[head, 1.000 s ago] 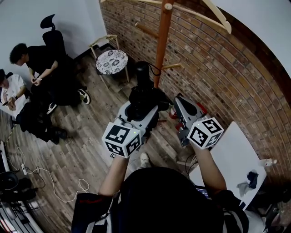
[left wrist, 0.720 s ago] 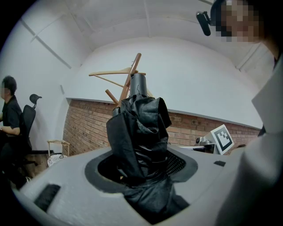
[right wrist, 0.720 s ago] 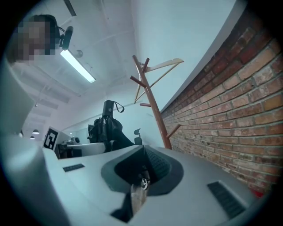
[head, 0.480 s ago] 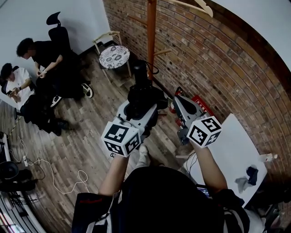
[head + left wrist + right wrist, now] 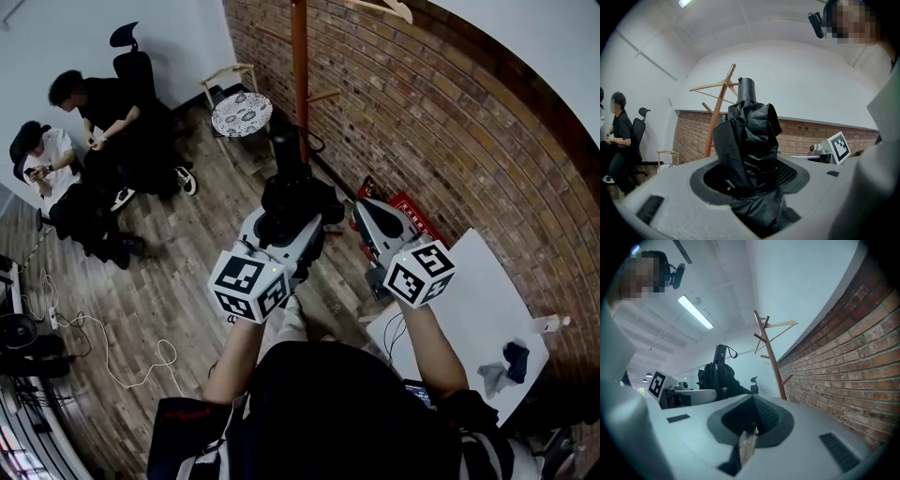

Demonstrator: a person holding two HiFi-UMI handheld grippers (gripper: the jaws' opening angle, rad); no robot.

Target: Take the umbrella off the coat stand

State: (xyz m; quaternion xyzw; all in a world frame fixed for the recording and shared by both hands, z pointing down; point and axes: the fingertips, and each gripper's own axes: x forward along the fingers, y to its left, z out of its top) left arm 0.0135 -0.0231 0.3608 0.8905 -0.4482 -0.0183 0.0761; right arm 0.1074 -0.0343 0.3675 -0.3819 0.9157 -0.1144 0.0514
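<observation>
A folded black umbrella (image 5: 292, 200) stands upright in my left gripper (image 5: 295, 225), whose jaws are shut on its bunched fabric. Its handle with a wrist loop (image 5: 286, 148) points up, apart from the wooden coat stand (image 5: 300, 56) by the brick wall. In the left gripper view the umbrella (image 5: 750, 140) fills the jaws of the left gripper (image 5: 751, 174), with the coat stand (image 5: 717, 117) behind it. My right gripper (image 5: 370, 211) is beside it on the right, shut and holding nothing. From the right gripper (image 5: 752, 401) the umbrella (image 5: 717, 373) shows at the left and the coat stand (image 5: 771, 352) ahead.
Two people sit on chairs (image 5: 89, 141) at the far left. A round patterned side table (image 5: 241, 114) stands near the stand's foot. A white table (image 5: 473, 323) with small dark items is at right. A red thing (image 5: 405, 208) lies by the wall, cables (image 5: 103, 347) on the floor.
Both grippers and the umbrella have drawn back from the coat stand, which now sits farther up the head view. The left grip on the umbrella is unchanged.
</observation>
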